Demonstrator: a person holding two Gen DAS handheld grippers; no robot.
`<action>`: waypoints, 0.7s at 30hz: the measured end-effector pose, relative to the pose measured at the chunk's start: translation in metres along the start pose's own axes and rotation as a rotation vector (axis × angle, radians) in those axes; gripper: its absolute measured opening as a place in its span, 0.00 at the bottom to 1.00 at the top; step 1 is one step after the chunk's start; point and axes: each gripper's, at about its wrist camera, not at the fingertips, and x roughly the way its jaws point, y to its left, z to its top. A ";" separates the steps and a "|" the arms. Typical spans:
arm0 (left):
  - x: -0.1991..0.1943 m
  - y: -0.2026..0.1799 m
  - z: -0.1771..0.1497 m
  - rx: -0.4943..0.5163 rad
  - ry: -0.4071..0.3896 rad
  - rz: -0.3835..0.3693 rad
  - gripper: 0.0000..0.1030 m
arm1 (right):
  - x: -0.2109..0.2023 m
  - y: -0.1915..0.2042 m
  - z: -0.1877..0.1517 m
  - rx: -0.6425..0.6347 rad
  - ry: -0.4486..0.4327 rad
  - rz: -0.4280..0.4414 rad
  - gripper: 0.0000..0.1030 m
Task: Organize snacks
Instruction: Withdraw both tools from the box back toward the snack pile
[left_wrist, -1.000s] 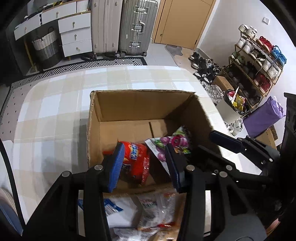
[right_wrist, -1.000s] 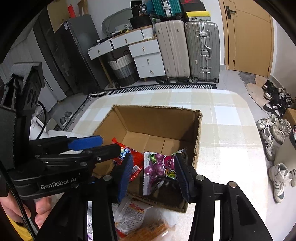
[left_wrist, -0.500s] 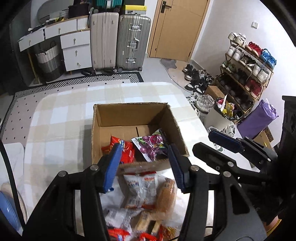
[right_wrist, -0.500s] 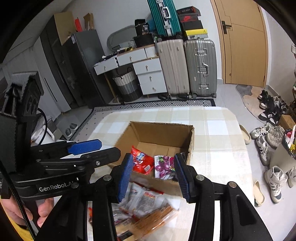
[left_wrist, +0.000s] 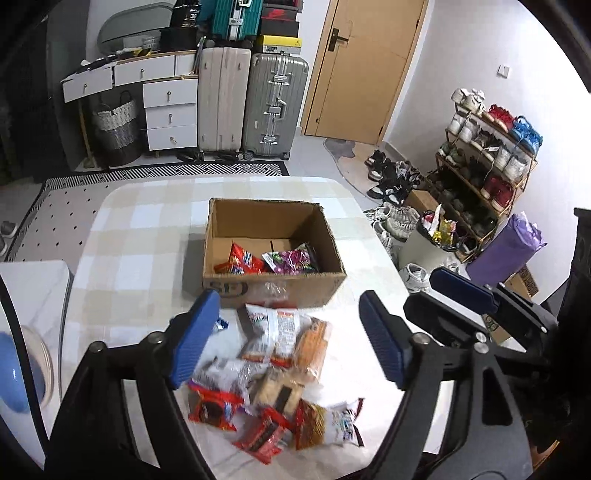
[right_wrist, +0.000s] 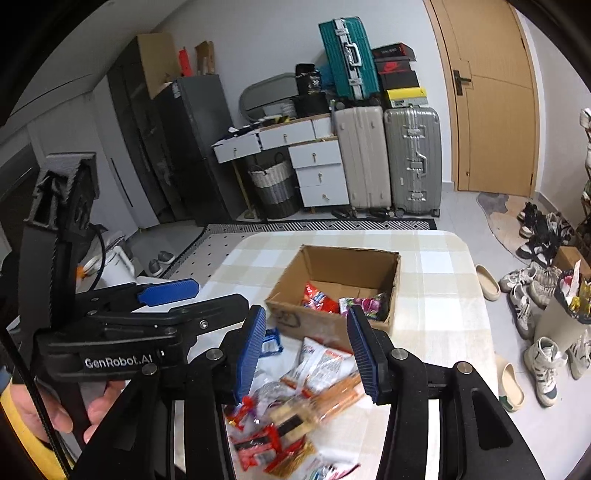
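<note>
Nearest the cameras, the left gripper (left_wrist: 286, 341) is hanging with its blue-padded fingers (left_wrist: 194, 338) spread wide apart and nothing between them, and the right gripper (right_wrist: 306, 350) is hanging alongside, fingers likewise apart and empty. Both are hovering above a loose heap of crinkly plastic snack packets (left_wrist: 275, 373) lying on the checked cream-and-white table (left_wrist: 122, 243), probably so either can drop onto a packet. The heap is lying just in front of the brown cardboard box (left_wrist: 273, 291), nearly touching its near wall, which is keeping each carry short. Inside the open box, a red foil snack bag (left_wrist: 240, 260) and a purple grape-printed packet (left_wrist: 290, 260) are resting side by side on the floor of the box, so the sorting looks barely begun. Beyond the table, two upright hard-shell suitcases (left_wrist: 251, 103) are standing against the wall.
</note>
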 end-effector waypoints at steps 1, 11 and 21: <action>-0.011 -0.001 -0.009 -0.005 -0.011 -0.005 0.76 | -0.007 0.004 -0.005 -0.007 -0.007 0.000 0.51; -0.098 0.004 -0.092 0.040 -0.141 0.073 0.80 | -0.071 0.026 -0.069 -0.011 -0.163 0.009 0.99; -0.097 0.048 -0.190 0.023 -0.147 0.099 0.99 | -0.056 0.004 -0.133 0.045 -0.043 0.029 0.99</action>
